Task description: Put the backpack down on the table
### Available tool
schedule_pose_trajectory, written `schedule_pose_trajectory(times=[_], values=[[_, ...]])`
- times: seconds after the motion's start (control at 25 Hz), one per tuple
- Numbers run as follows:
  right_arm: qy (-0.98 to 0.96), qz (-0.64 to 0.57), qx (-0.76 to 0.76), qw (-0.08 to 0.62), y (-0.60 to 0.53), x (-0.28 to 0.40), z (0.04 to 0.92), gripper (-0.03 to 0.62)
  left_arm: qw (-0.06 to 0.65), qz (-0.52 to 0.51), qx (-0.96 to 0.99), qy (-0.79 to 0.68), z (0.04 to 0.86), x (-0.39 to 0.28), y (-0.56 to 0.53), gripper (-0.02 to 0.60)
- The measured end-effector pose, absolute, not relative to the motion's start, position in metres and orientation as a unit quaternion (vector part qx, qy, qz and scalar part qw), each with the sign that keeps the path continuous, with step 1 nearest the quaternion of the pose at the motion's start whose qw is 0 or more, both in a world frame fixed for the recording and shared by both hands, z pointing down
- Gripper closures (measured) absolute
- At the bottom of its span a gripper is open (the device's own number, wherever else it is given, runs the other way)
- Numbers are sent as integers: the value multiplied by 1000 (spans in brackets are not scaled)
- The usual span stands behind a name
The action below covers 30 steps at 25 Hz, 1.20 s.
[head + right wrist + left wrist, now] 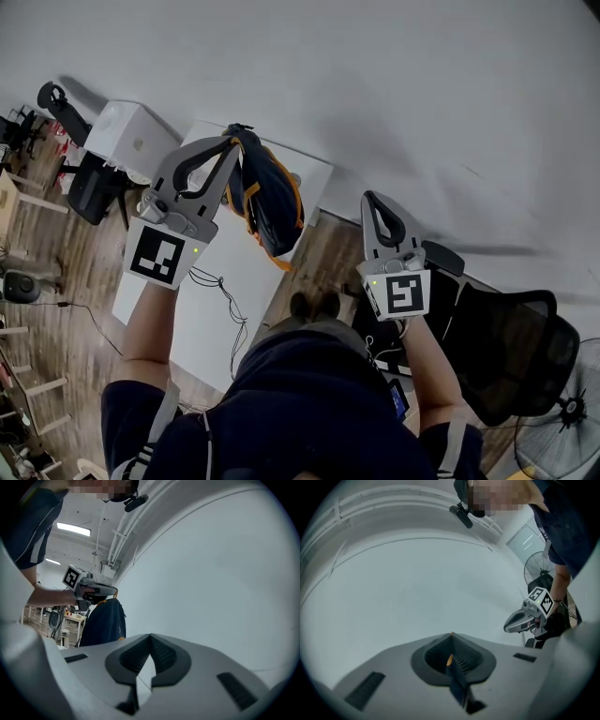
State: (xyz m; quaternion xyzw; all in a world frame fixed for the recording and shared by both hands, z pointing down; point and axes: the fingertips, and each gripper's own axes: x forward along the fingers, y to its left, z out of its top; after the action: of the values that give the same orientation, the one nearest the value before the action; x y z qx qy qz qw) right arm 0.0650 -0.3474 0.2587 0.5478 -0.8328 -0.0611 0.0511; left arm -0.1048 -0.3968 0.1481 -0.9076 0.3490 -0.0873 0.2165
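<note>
two grippers are held up, both pointing level at a pale wall [422, 75]. the left gripper [230, 145] has its jaws pinched together on a dark strap w/ an orange edge [457, 679], which runs down btwn the pads in the left gripper view. the navy fabric backpack with orange piping [272, 202] hangs from that strap. in the head view it is just below and to the right of the left gripper's tips. in the right gripper view it dangles straight under that same gripper, its top right at the jaws. seen from above, the backpack is over the far right part of the white rectangular table [169, 305], near the corner; can't tell if its bottom touches the tabletop. the right gripper [375, 202] is well apart from the backpack, off to its right past the table's edge, jaws closed tip to tip w/ nothing btwn them. a thin black cable [228, 305] lies on the table's near side. a black mesh office chair [511, 352] stands below the right gripper, w/ a floor fan [561, 433] beside it.
</note>
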Motion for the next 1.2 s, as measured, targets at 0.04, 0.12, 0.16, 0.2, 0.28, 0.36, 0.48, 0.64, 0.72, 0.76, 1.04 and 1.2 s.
schedule_pose_trajectory(times=[0.04, 0.12, 0.16, 0.2, 0.28, 0.36, 0.48, 0.64, 0.72, 0.76, 1.04, 1.2], values=[[-833, -62, 548, 50, -349, 64, 258, 592, 219, -89, -906, 351, 148, -107, -402, 575], [-833, -64, 548, 47, -352, 62, 257, 592, 222, -94, -903, 356, 149, -111, -414, 575], [-833, -65, 547, 50, -354, 62, 258, 592, 224, -96, -901, 359, 149, -113, -421, 575], [-833, -66, 546, 54, -355, 62, 260, 592, 227, -98, -899, 362, 150, -115, -427, 575], [-833, -62, 547, 53, -358, 61, 262, 592, 236, -104, -894, 368, 153, -119, -440, 575], [-832, -56, 550, 42, -361, 58, 262, 592, 237, -110, -889, 376, 158, -126, -453, 575], [-833, -56, 549, 54, -364, 60, 268, 592, 229, -117, -884, 391, 166, -133, -473, 575], [-832, -55, 548, 63, -370, 61, 271, 592, 221, -118, -878, 408, 175, -140, -494, 575], [-833, -57, 548, 57, -374, 57, 268, 592, 215, -118, -874, 419, 179, -145, -502, 575], [-833, -56, 548, 53, -375, 57, 268, 592, 212, -119, -871, 426, 181, -147, -506, 575], [-834, -53, 547, 51, -382, 56, 273, 592, 194, -127, -859, 458, 200, -157, -540, 575], [-833, -47, 547, 64, -385, 59, 281, 592, 189, -142, -853, 465, 215, -157, -560, 575]])
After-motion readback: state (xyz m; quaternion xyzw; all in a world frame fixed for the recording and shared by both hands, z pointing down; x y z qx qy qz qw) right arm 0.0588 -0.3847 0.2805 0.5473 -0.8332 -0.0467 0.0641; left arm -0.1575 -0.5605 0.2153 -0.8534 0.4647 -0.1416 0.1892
